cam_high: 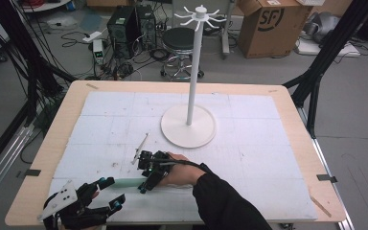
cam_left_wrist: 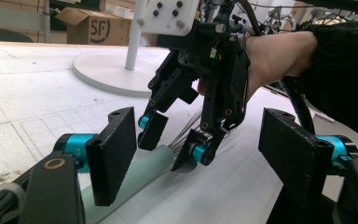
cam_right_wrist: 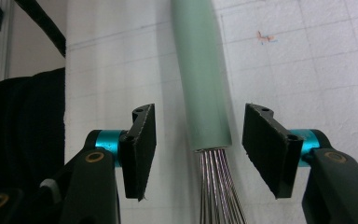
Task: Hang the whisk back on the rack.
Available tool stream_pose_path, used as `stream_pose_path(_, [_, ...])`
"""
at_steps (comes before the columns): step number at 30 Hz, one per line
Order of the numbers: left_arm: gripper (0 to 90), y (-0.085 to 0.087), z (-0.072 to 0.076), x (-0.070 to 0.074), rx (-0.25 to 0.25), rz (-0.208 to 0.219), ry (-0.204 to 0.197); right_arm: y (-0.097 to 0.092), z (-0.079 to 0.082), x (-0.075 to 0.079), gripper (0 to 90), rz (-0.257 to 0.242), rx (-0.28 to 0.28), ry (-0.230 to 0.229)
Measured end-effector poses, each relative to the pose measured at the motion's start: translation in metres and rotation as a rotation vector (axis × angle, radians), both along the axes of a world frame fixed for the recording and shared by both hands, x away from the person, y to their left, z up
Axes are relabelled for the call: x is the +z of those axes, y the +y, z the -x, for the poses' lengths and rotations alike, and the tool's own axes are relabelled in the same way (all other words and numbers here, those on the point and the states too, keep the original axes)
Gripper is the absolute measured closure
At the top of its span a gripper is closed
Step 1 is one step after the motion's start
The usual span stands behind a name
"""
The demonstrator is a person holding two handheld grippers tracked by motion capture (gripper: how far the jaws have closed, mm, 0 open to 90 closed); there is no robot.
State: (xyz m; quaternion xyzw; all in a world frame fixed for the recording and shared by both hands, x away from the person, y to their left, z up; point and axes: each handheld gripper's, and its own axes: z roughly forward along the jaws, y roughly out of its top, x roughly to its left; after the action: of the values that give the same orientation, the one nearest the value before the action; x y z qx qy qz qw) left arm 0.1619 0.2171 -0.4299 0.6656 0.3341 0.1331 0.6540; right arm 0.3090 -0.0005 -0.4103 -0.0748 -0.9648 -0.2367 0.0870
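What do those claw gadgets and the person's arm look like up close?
Each claw is black, with two flat, rough-faced black pads on bright teal pivots and brass-ringed joints. The left claw carries a grey three-cornered plate dotted with screws. A black cable trails from the right claw. The person wears a black sleeve.

Even, bright overhead light – soft shadows, no glare (close-up fgd slightly blurred).

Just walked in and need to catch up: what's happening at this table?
A person is working a whisk with a pale green handle that lies on the white mat. The right gripper is lowered over it, jaws open either side of where the wires leave the handle, not yet pressing. The left gripper sits open near the handle's other end. A white hook stand waits behind.
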Motion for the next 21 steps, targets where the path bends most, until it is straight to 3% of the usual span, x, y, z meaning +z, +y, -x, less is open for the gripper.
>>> stream_pose_path(4, [28.1,0.0,0.0,0.0,-0.001,0.001,0.0,0.003,0.001,-0.001,45.8,0.029,0.009,-0.008])
stream_pose_path(8, [28.1,-0.001,0.0,0.0,-0.001,0.001,0.0,0.01,0.005,-0.003,47.9,0.091,0.025,-0.029])
stream_pose_path(21, [28.1,-0.001,0.0,0.0,0.0,0.002,-0.003,0.012,0.005,-0.005,66.9,0.115,0.055,-0.117])
